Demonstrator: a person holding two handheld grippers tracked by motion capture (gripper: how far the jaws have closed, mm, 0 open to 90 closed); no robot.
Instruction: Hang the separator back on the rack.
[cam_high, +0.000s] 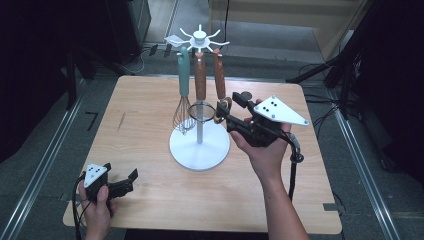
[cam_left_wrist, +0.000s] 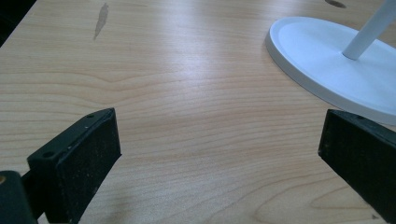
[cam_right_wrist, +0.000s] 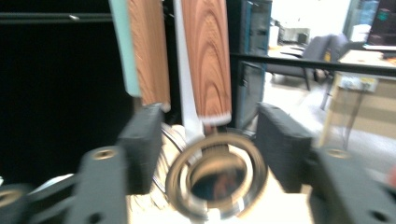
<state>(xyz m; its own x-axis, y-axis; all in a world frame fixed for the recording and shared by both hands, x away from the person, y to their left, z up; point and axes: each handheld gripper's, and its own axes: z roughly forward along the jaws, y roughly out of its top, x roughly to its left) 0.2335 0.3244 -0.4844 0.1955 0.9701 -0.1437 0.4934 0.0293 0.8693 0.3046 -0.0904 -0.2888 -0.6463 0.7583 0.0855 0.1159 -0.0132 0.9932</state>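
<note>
- Right gripper view: the right gripper (cam_right_wrist: 205, 135) is seen with jaws parted, flanking the metal ring (cam_right_wrist: 217, 175) of a wood-handled utensil (cam_right_wrist: 205, 56) without pressing it.
- High view: this utensil (cam_high: 219, 80) is hung on the white rack (cam_high: 199, 145) at frame centre.
- Bottom left, the left gripper (cam_high: 131, 181) is held released over the worktop (cam_high: 145, 145).
</note>
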